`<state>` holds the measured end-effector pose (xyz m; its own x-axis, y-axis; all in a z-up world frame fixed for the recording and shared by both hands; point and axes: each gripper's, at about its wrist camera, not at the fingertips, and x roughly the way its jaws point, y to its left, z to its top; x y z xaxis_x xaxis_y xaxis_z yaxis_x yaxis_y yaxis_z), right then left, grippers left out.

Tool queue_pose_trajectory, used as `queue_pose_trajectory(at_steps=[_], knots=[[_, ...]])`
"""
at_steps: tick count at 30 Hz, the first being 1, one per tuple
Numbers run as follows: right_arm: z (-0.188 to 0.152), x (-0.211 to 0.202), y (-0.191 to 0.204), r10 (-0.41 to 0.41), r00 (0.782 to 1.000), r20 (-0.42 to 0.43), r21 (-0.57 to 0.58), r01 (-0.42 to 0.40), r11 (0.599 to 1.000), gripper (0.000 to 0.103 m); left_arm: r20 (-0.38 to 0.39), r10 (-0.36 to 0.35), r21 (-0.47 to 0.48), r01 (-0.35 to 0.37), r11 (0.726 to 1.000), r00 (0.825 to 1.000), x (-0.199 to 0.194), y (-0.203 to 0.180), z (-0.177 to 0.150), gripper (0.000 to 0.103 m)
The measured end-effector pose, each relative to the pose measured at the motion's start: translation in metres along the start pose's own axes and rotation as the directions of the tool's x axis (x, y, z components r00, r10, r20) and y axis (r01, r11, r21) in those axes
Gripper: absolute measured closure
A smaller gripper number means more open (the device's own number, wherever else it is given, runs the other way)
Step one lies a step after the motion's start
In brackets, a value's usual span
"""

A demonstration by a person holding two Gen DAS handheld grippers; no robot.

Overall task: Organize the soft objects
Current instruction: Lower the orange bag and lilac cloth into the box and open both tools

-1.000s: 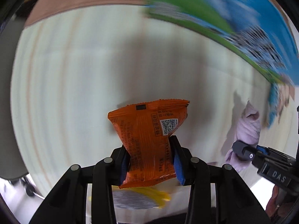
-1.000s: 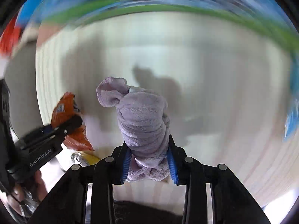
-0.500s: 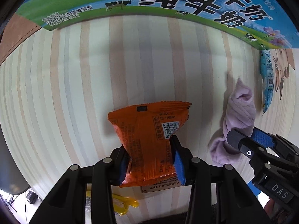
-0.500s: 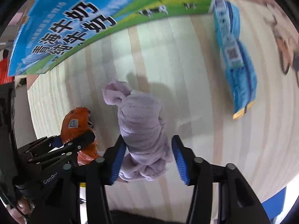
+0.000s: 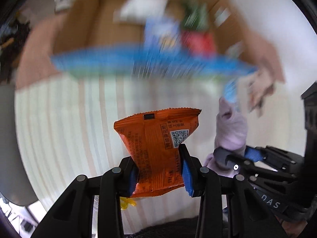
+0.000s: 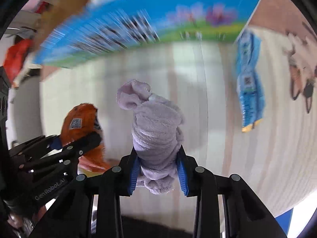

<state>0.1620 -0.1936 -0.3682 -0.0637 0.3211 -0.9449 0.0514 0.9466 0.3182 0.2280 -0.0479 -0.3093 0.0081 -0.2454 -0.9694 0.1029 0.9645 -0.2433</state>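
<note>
We carry both loads above striped table (image 5: 59, 134): left gripper (image 5: 160, 170) clamps orange packet (image 5: 158, 148), right gripper (image 6: 157, 170) clamps lilac cloth (image 6: 156, 138). Open box (image 5: 111, 19) ahead; we advise firm grip until over it.

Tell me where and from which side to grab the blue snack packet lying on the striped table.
Judging from the right wrist view, grip the blue snack packet across its narrow width near the middle, coming straight down from above. It lies flat and elongated on the striped table, so the long sides give the fingers the shortest span, and the crimped ends look too thin. Both grippers are full now, so one must unload first.
</note>
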Motion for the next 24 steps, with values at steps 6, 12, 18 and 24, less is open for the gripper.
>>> queue_pose_trajectory(at_steps=[6, 12, 18, 24], knots=[[0.036, -0.107, 0.017, -0.011, 0.987, 0.159, -0.064, 0.021, 0.998, 0.067, 0.139, 0.03, 0.055, -0.038, 0.998, 0.99, -0.077, -0.011, 0.069, 0.069], [0.121, -0.135, 0.008, -0.147, 0.961, 0.236, -0.056, 0.164, 0.985, 0.067, 0.116, 0.179, 0.048, -0.186, 0.981, 0.977, -0.058, 0.016, 0.142, 0.069], [0.198, -0.096, 0.005, -0.299, 0.937, 0.182, -0.061, 0.314, 0.947, 0.067, -0.057, 0.233, 0.005, -0.233, 0.973, 0.971, 0.011, 0.048, 0.188, 0.069], [0.227, -0.042, -0.01, -0.389, 0.917, 0.091, -0.083, 0.396, 0.915, 0.067, -0.182, 0.232, 0.016, -0.233, 0.972, 0.956, 0.061, 0.057, 0.198, 0.069]])
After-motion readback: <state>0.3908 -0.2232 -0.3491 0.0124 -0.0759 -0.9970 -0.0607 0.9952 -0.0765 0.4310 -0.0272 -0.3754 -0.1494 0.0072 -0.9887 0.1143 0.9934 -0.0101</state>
